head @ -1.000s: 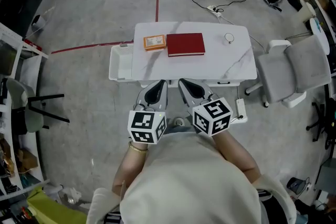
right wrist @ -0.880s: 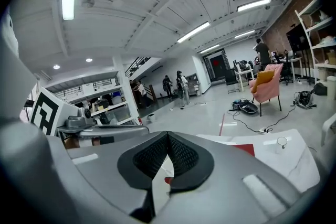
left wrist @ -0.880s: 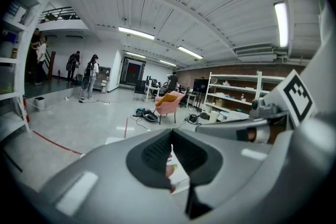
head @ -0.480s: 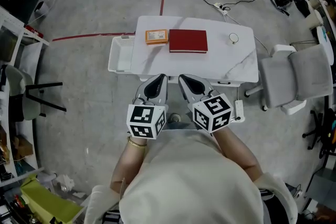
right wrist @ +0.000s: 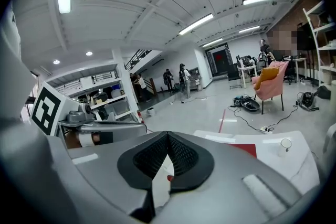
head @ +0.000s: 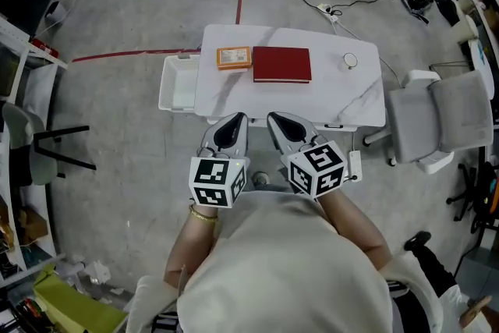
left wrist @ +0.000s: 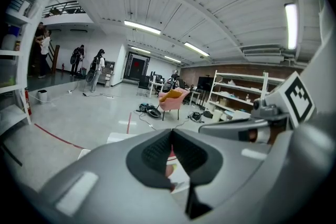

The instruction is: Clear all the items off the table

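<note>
Three things, an orange box (head: pixel 233 57), a red book (head: pixel 281 64) just beside it and a small round object (head: pixel 350 60), lie along the white table's (head: pixel 343 97) far side, seemingly unpicked because the left gripper (head: pixel 236 123) and the right gripper (head: pixel 275 123) hover at its near edge, jaws pressed together on nothing.

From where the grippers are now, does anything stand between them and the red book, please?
Nothing visible does: only bare tabletop lies between the left gripper, the right gripper and the red book. The orange box lies off to its left.
</note>
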Motion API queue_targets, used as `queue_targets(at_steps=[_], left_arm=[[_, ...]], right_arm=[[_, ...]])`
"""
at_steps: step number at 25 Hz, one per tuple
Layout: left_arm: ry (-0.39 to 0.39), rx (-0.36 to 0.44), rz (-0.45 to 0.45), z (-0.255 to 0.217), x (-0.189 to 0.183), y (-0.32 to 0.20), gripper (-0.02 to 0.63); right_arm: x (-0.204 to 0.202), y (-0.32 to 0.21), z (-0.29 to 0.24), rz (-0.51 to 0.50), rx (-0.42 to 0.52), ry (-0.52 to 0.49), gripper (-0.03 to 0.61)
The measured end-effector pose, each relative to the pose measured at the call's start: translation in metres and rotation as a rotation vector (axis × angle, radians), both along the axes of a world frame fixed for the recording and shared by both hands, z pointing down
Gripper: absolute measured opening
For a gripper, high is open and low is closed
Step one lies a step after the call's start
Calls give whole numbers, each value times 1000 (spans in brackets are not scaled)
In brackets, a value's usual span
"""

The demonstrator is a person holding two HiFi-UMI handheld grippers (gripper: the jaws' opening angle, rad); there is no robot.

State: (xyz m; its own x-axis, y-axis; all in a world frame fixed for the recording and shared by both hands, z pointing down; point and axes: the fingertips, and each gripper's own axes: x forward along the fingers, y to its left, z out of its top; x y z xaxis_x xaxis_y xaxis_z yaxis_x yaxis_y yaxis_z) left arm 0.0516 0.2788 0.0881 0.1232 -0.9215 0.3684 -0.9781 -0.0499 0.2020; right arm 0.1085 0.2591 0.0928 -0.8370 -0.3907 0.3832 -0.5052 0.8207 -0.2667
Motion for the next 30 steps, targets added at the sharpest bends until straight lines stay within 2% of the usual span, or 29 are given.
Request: queue_targets(at_steps=[6,18,30], left_arm=[[9,-24,3,10,-41,-23,9],[-25,-51,45,24,-121,-85,9],[-15,-169,104,74,-169,-114,9]], right_arm=[[-34,-23,10,25,-25,13,-3],[-117,-81,28,58,-48,56,-3],[-157,-128,66,149,-119,95,-3]])
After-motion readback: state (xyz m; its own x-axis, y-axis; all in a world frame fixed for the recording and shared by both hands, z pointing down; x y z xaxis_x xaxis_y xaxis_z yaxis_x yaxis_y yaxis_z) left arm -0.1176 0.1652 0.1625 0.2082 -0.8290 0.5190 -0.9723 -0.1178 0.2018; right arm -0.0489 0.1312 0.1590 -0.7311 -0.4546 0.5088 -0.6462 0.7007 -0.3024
